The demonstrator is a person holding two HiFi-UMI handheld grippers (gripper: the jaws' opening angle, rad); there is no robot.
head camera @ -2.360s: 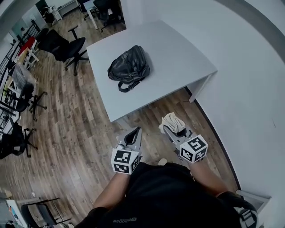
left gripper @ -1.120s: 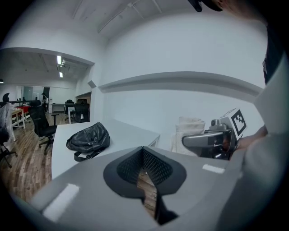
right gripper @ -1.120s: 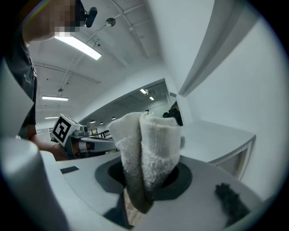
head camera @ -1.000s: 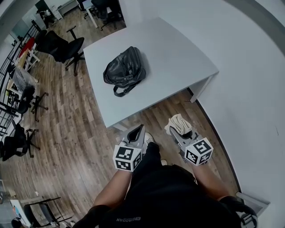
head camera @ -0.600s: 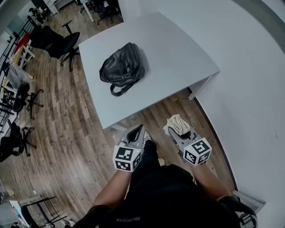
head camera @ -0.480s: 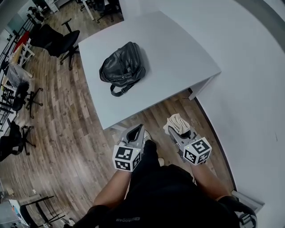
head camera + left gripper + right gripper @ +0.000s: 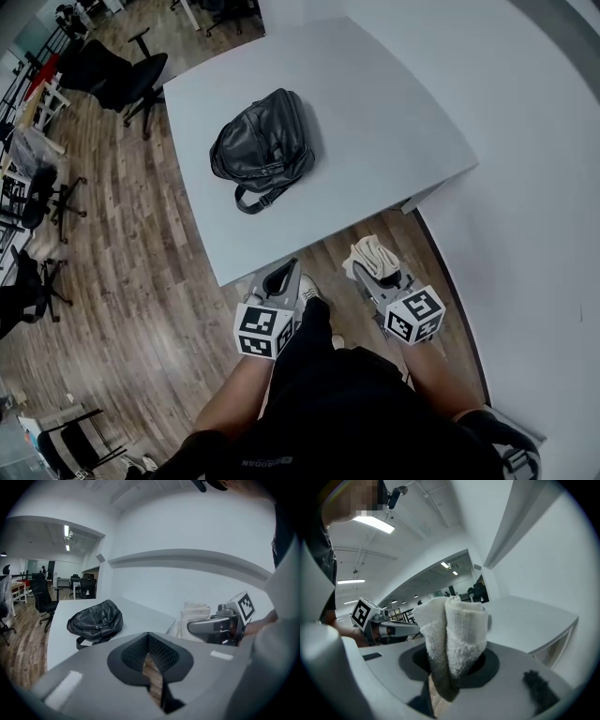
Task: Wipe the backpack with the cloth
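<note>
A black backpack (image 7: 264, 141) lies slumped on the white desk (image 7: 375, 122), well apart from both grippers. The right gripper (image 7: 380, 277) is clamped on a folded cloth (image 7: 372, 256); the left gripper (image 7: 279, 281) is closed to a slit and holds nothing. The likely risk: the unpinned bag (its strap trailing loose) skids under the wipe, or the cloth drags out of the jaws.

Holds both forearms forward and down from the torso, left forearm (image 7: 232, 398) and right forearm (image 7: 433, 373) apart. Carries the left gripper (image 7: 284, 274) with jaws together, nothing between them. Carries the right gripper (image 7: 373, 274) clamped on a folded cloth (image 7: 368, 254). Points both, side by side, toward the near edge of the surface (image 7: 375, 141).
</note>
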